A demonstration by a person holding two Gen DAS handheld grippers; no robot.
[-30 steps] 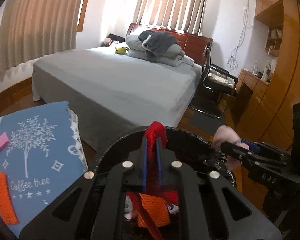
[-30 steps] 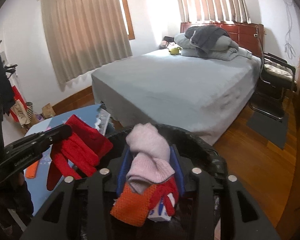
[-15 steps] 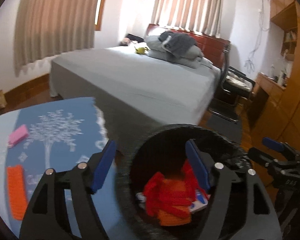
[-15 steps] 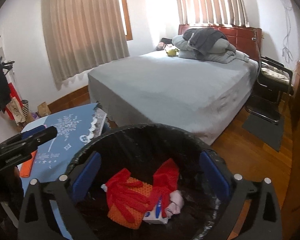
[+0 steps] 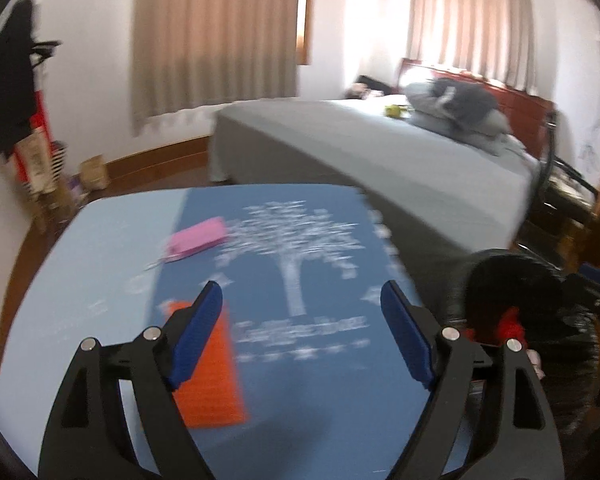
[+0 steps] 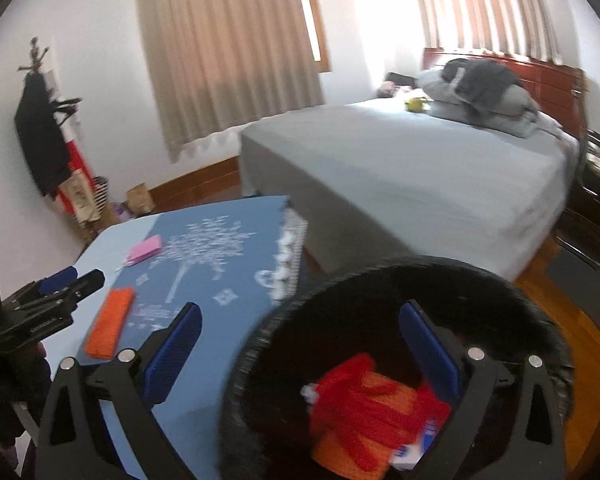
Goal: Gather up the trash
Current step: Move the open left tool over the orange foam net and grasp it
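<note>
In the left wrist view the left gripper (image 5: 302, 332) fills the lower half of the frame, its jaws spreading wider with nothing between them, above a table (image 5: 100, 248) covered by a blue mat (image 5: 300, 380) printed with a white tree. An orange cloth (image 5: 216, 380) lies flat on the mat at lower left, just beside the left blue pad. A pink piece (image 5: 198, 236) lies further up, left of centre, well apart from the cloth. At the right edge stands a black bin (image 5: 512, 276) with something red inside.

In the right wrist view the right gripper (image 6: 300, 344) sits at the bottom, jaws wide apart and empty, its right pad over the bin's mouth at lower right. Inside the bin lie red gloves (image 6: 364, 400), an orange piece (image 6: 332, 452) and a small white packet (image 6: 410, 454). The view is blurred. A bed (image 6: 420, 176) fills the upper right.
</note>
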